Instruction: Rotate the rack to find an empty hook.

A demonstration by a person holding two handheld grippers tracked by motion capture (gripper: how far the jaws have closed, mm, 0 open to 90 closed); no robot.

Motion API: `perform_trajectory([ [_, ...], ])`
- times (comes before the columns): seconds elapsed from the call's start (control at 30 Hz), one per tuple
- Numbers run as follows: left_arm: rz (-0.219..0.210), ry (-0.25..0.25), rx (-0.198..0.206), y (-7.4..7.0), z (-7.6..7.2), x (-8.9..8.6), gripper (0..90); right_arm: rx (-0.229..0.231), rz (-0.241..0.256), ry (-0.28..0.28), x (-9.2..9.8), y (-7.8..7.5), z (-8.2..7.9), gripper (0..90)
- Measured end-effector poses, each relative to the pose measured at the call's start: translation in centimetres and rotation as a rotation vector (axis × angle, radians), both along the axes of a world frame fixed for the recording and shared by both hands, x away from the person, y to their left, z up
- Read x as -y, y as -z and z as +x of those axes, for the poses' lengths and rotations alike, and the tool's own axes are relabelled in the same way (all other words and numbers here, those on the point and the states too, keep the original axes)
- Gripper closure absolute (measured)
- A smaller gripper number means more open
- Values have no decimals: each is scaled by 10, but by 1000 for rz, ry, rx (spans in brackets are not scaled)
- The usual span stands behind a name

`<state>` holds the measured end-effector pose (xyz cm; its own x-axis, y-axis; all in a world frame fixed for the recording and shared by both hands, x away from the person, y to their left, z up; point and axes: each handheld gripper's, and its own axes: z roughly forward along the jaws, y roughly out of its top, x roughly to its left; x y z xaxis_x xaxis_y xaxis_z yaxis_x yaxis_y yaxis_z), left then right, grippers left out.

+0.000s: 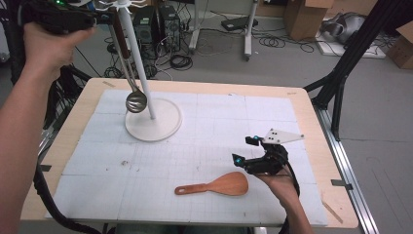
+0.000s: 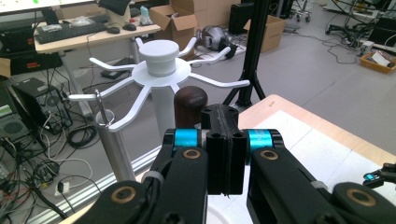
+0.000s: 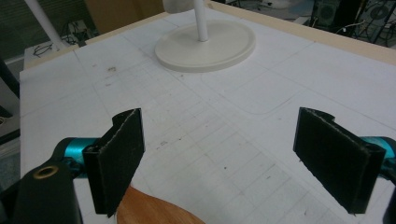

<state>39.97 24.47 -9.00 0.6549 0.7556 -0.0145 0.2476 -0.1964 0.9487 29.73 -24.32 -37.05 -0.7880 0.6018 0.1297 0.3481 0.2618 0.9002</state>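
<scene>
Nearest the camera, in the lower part of the right gripper view, the right gripper (image 3: pixel 233 161) stands with its two black padded jaws wide apart and nothing between them; the rounded edge of a wooden spatula (image 3: pixel 152 207) peeks up at the bottom edge just beside the left-hand pad. In the high view that gripper (image 1: pixel 253 156) hovers at lower right, just above the blade end of the spatula (image 1: pixel 216 185), which lies flat on the white mat (image 1: pixel 204 141) with its handle pointing left, probably lined up so the open jaws can drop over it. At the upper left of the high view, the left gripper (image 1: pixel 104 17) is raised to the top of a white hanging rack (image 1: pixel 146 83). In the left gripper view its jaws (image 2: pixel 224 140) are pressed together; a dark wooden knob (image 2: pixel 190 105), seemingly a handle end, stands just beside them, though whether they pinch it cannot be told. A metal whisk (image 1: pixel 136 101) and a dark-handled utensil hang down beside the pole above the round base, likely being hooked onto an arm. Counted: two grippers, one spatula, one rack, one whisk, and about eight rack arms.
</scene>
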Motion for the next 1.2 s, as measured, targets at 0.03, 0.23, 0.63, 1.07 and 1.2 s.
perform_trajectory([
  [0.03, 3, -2, -1, 0, 0, -1, 896, 0, 1, 0, 0, 0, 0, 155],
  [0.23, 4, -19, -3, 0, 2, -4, 896, 3, 1, 0, 0, 0, 0, 155],
  [0.63, -4, -52, -2, 1, 6, -13, 895, -4, 0, 3, 1, 0, 0, 156],
  [1.07, -17, -76, -3, 2, 13, -18, 895, -4, 2, 2, 2, 1, 0, 155],
  [1.2, -21, -83, -3, 3, 15, -19, 895, 0, 2, 3, 3, 1, 0, 155],
])
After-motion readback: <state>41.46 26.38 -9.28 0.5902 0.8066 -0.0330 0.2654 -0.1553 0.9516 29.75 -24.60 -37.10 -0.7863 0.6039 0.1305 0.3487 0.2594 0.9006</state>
